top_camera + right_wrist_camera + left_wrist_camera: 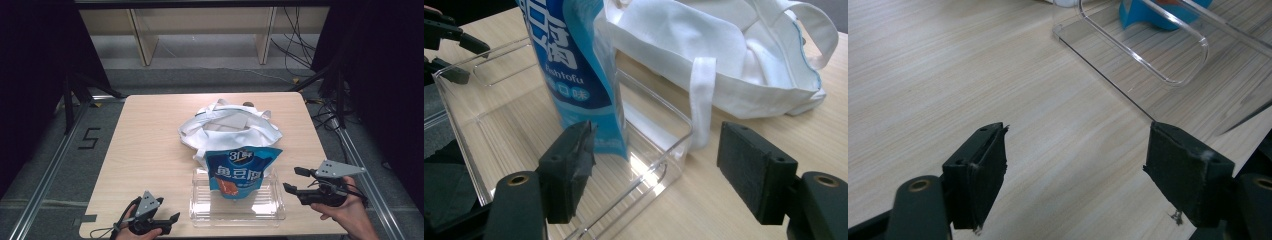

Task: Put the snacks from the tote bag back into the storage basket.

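Wooden table (150,150): blue snack bag (240,172) stands upright in tray (237,210)

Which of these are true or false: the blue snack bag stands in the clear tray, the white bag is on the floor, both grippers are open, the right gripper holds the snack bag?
1. The blue snack bag stands in the clear tray: true.
2. The white tote bag lies on the floor: false, it lies on the table behind the tray.
3. The left gripper and right gripper are open: true.
4. The right gripper holds the snack bag: false, its jaws hold nothing.
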Tool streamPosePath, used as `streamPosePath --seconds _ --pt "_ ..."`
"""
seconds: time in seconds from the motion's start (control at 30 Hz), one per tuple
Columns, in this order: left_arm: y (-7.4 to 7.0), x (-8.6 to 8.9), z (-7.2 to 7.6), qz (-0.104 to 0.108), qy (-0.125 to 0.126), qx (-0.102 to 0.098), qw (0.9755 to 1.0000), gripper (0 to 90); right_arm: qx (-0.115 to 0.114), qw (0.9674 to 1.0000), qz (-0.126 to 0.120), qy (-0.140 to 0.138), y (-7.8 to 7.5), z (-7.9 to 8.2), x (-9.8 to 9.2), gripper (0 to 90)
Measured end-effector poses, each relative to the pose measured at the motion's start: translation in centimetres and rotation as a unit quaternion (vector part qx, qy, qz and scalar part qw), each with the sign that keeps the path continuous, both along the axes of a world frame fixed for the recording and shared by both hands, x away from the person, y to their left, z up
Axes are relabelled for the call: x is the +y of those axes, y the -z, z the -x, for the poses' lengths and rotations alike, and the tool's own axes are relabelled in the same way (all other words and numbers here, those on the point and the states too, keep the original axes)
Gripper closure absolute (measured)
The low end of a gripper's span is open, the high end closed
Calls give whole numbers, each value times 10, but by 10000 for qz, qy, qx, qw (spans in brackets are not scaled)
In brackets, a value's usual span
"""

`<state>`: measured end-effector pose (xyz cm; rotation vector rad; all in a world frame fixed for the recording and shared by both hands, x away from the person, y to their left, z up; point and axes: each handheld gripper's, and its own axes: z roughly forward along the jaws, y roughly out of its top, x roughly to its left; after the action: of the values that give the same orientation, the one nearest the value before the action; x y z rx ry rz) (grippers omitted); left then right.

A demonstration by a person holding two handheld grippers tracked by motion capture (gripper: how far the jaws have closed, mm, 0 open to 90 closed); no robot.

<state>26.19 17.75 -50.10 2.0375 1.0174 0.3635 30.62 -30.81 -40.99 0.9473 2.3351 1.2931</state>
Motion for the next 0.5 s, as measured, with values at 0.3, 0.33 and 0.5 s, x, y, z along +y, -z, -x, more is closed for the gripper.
streamPosePath --seconds 0.3,0.33,0.5 --pt "0 0 0 -55 -9 -16 10000 237 20 9999 -28 108 7 6 -7 309" --pt "0 0 0 -44 -8 -16 10000 237 20 9999 -28 108 7 6 -7 309" --pt "0 0 1 -46 -6 -11 10000 237 149 9996 -84 222 12 11 -11 307"
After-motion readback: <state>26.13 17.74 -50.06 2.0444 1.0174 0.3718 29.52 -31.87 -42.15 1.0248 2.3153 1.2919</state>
